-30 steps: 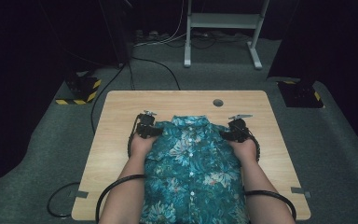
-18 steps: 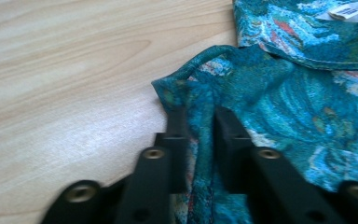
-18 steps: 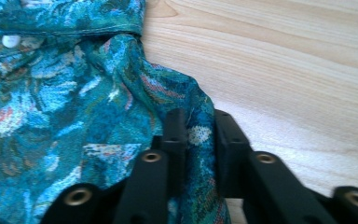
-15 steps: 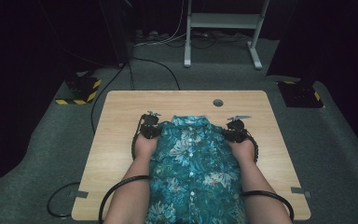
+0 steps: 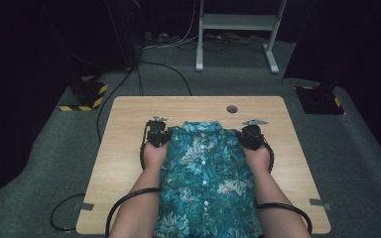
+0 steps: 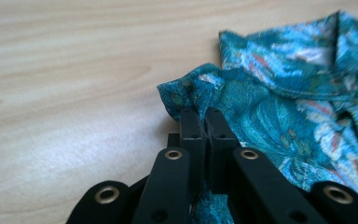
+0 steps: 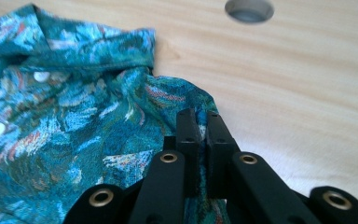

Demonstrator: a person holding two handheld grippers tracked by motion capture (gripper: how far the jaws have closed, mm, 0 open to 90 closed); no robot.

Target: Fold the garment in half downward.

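A teal floral button-up shirt [image 5: 203,168] lies flat on the wooden table [image 5: 124,148], collar away from the person. My left gripper [image 5: 157,134] sits at the shirt's left shoulder and my right gripper [image 5: 252,135] at its right shoulder. In the left gripper view the black jaws [image 6: 204,114] are shut, with a fold of shirt fabric [image 6: 279,107] pinched between them. In the right gripper view the jaws [image 7: 200,116] are likewise shut on a bunched edge of the shirt [image 7: 74,107]. The person's forearms lie along both sides of the shirt.
A round cable hole [image 5: 232,109] is set in the table beyond the collar, also seen as the hole [image 7: 249,9]. Bare wood lies left and right of the shirt. Cables loop off the table's near corners; a metal stand [image 5: 238,34] is on the floor behind.
Both grippers have stayed at the shirt's shoulders. The fabric at each shoulder looks slightly more gathered under them than a second ago.
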